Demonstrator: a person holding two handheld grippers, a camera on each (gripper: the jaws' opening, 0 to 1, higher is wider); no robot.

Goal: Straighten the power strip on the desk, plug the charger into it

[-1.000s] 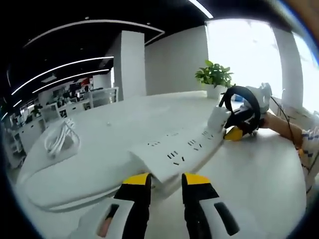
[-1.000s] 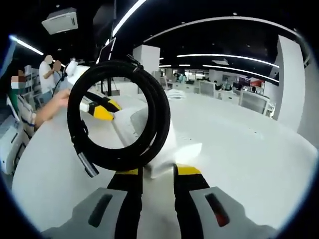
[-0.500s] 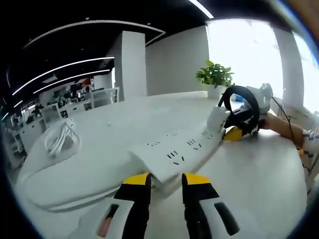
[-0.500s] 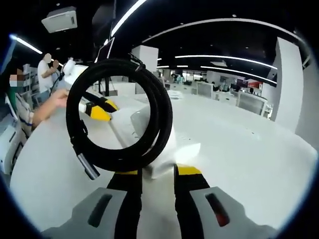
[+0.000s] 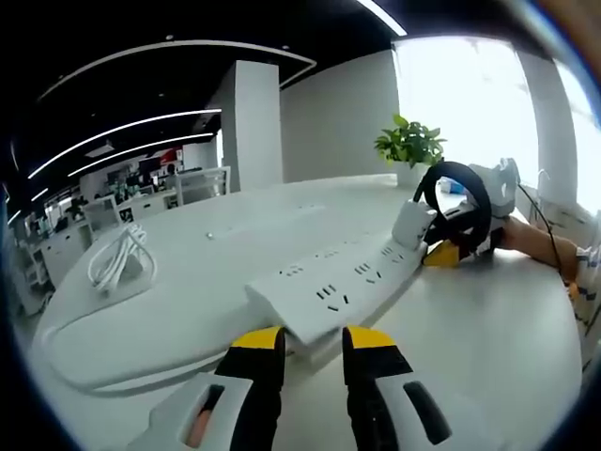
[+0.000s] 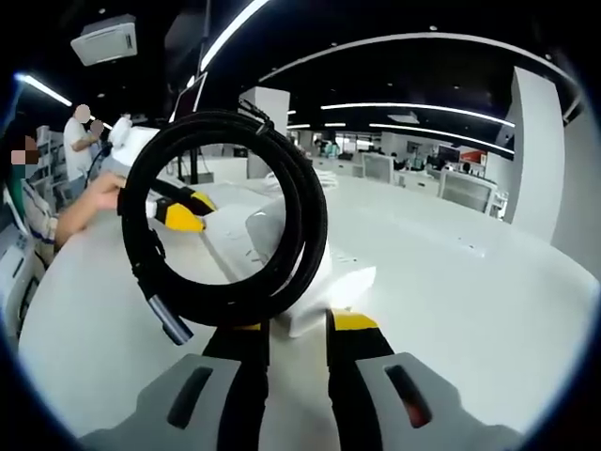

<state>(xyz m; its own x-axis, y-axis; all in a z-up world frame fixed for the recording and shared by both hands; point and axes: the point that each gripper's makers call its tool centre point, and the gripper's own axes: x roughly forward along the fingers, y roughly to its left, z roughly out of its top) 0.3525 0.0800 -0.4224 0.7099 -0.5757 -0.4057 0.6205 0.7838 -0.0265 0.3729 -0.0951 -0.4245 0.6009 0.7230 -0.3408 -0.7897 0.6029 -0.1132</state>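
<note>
power strip [image 5: 329, 287] end lifted slightly | right tool [image 6: 296, 331] apparently gripping charger [image 6: 315, 282]

One power strip [image 5: 331, 287], one charger [image 6: 305, 268].

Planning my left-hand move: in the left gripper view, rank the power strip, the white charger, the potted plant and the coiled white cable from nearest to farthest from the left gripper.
1. Power strip, just ahead of the left gripper.
2. White charger, at the strip's far end, right.
3. Coiled white cable, far left; too close to the charger to call.
4. Potted plant, desk's back edge.

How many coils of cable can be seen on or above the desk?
2. A black cable coil hangs at the right gripper with the charger; a white cable coil lies on the desk's far left. Others may be hidden.
</note>
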